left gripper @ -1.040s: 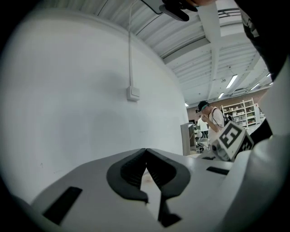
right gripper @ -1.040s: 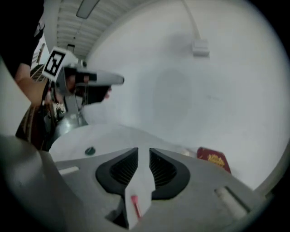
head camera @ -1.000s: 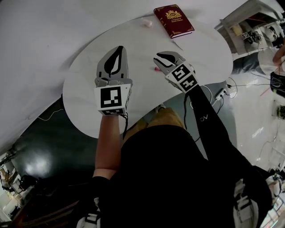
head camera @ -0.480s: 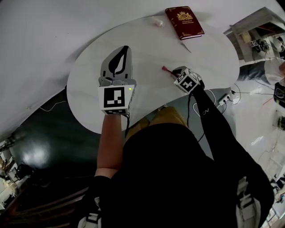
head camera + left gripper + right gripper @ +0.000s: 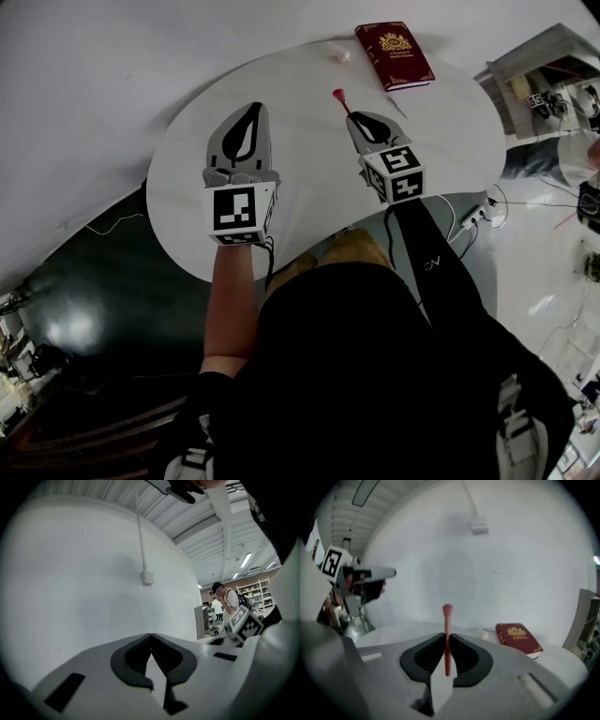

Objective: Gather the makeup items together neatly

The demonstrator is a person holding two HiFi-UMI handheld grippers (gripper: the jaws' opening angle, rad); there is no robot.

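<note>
- Right tool (image 5: 359, 120): jaws have just been closing and now pinch the slim red makeup brush (image 5: 341, 99) by its stem; the rounded head (image 5: 447, 609) projects past the tips, and the brush looks held clear of the white round tabletop (image 5: 187, 206).
- Left tool (image 5: 251, 108): jaws brought together, tips meeting, nothing between them; it hovers over the tabletop, beside the right tool.
- Far edge of the tabletop: dark red book with a gold emblem (image 5: 394, 54); just beside it, a small pale rounded item (image 5: 339, 54), probably another makeup item.
- Step in hand, as judged: the brush is picked up and being carried to a gathering spot.
- Next move, as judged: bring the brush near the pale item, lower it until it lies flat, then part the jaws; a gentle release matters, since a thin round stem may roll.
</note>
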